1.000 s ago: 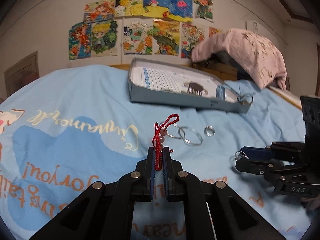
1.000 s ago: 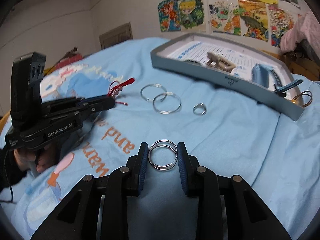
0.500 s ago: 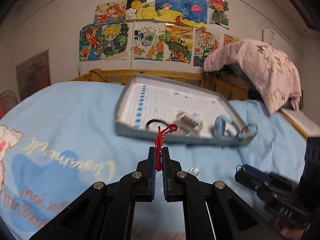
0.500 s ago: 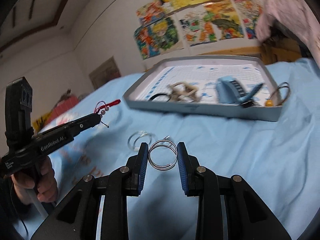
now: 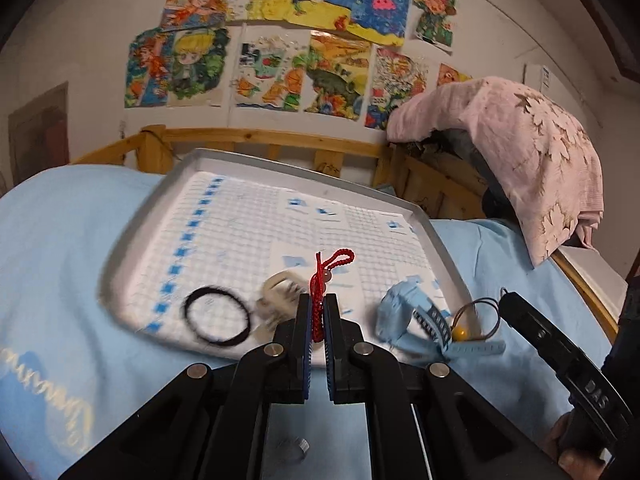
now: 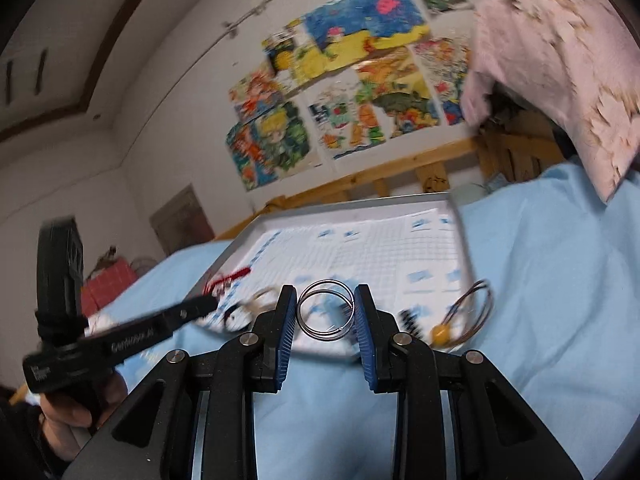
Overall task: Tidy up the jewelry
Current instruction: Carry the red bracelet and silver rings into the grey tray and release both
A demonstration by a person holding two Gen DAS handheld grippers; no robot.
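left tool [image 5: 319, 322] clamps red cord bracelet [image 5: 320, 280]; right tool [image 6: 326, 316] grips silver ring [image 6: 326, 309]; both apparently above grey tray [image 5: 224, 160], view blurred.

The cord bracelet [image 5: 320, 280] is bright red. The ring [image 6: 326, 309] is shiny silver. The tray [image 5: 236, 160] has a grey rim and a white lining with a fine grid and small blue squares. Near its front edge lie a black hair band [image 5: 216, 316], a cream clip [image 5: 280, 290] and a pale blue watch [image 5: 416, 320]. The bedsheet [image 5: 60, 232] is light blue. At far right the blanket [image 5: 520, 152] is pink with a brownish leaf pattern. The wall pictures [image 5: 300, 40] are many-coloured cartoons.
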